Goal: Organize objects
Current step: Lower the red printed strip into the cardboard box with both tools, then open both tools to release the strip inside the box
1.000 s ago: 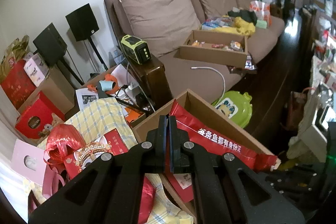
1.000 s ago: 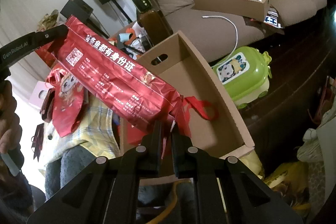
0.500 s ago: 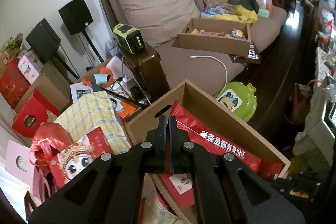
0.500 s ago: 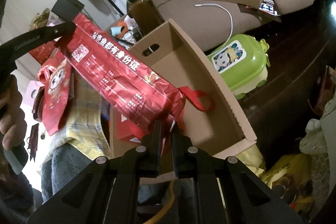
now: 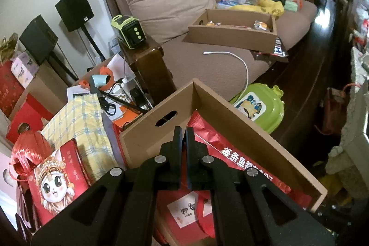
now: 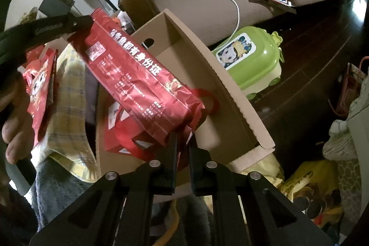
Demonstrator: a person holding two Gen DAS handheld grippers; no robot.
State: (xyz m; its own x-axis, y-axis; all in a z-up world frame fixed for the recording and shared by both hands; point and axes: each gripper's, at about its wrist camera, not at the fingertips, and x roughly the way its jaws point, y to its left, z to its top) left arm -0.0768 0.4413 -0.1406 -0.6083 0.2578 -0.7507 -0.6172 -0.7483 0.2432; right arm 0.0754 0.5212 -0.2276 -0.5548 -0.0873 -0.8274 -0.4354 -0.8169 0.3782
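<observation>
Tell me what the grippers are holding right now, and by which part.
Both hold the long red packet: the left gripper pinches its far sealed end, the right gripper its near end, above the cardboard box.

You've got a brown sofa [image 5: 207,57] behind, white cable [image 5: 239,61] trailing off its seat to the green toy case [image 5: 263,107] on the floor. Two black speakers [image 5: 73,6] on stands by the wall. Green-black power unit [image 5: 129,31] sits on the sofa's wooden armrest [image 5: 150,66].
</observation>
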